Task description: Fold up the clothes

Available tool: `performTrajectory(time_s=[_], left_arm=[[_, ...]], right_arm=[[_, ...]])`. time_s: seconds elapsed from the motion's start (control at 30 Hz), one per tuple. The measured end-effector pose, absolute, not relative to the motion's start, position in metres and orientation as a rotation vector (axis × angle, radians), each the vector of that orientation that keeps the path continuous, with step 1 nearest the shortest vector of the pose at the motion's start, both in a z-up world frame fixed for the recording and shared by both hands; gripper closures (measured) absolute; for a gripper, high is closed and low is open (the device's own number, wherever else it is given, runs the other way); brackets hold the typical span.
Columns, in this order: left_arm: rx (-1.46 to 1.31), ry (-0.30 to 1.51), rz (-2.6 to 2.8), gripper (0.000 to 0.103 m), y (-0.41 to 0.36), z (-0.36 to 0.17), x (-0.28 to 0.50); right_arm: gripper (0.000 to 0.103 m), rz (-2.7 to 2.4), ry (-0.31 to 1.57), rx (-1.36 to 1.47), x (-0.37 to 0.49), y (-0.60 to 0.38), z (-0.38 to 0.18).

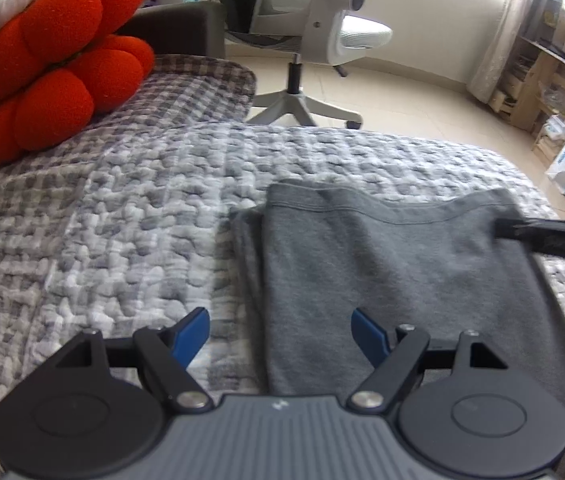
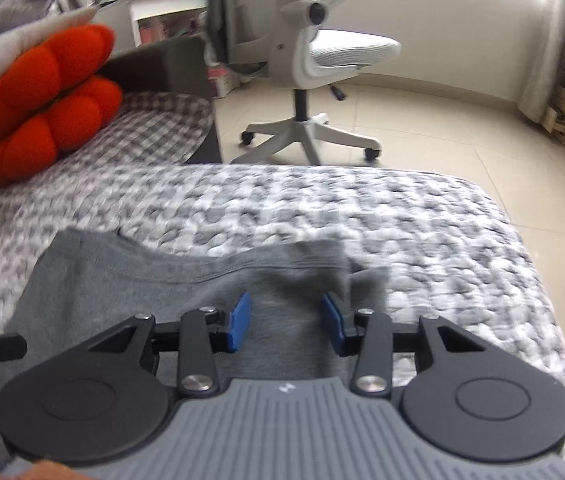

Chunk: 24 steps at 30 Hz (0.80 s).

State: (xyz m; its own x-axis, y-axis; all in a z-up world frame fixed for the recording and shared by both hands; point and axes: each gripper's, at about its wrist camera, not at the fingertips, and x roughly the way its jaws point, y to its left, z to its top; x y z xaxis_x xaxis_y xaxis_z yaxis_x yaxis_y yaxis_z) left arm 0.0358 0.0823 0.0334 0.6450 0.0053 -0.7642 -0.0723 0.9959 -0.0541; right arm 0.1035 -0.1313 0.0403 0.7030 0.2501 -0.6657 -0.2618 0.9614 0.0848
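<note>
A: Starting at the far left, we see the orange cushion (image 1: 54,64), a puffy flower-shaped thing, resting on a checked pillow (image 1: 186,88) at the far left end of the bed (image 1: 122,216). A checked grey and white quilt covers the bed.

B: We agree. Moving right, we find our left claw (image 1: 280,338) near us, its blue fingers (image 1: 192,330) standing wide apart with nothing clamped. Its left finger hangs over bare quilt and its right one over the near left part of the grey garment (image 1: 382,272).

A: We see that garment lying folded and flat on the quilt, right of the middle of the bed in the left wrist view, its stitched hem along the far edge. Layered edges show on its left side.

B: Further right we have the right claw (image 2: 286,320). Its blue pads (image 2: 238,320) stand partly apart, above the garment's far right part, and we see cloth below the gap, not pinched. That corner is a little rumpled, though the view is blurred there.

A: In the left wrist view a dark finger of the right claw reaches in from the right edge over the garment's far right corner.

B: Beyond the bed we see a white office chair (image 2: 306,52) on the pale tiled floor (image 2: 462,148), and wooden shelves (image 1: 542,76) at the far right.
</note>
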Motion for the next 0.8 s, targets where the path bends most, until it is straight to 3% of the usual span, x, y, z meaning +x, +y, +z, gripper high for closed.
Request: performTrajectory(time_s=[0.43,0.8], left_arm=[[-0.058,0.718,-0.18,0.024,0.058,0.045,0.052],[-0.008,0.755,-0.166,0.026,0.067,0.014,0.1]], right_arm=[[0.059,0.291,0.728,0.061,0.092,-0.147,0.052],[0.059,0.305,0.829,-0.006,0.09,-0.14,0.029]])
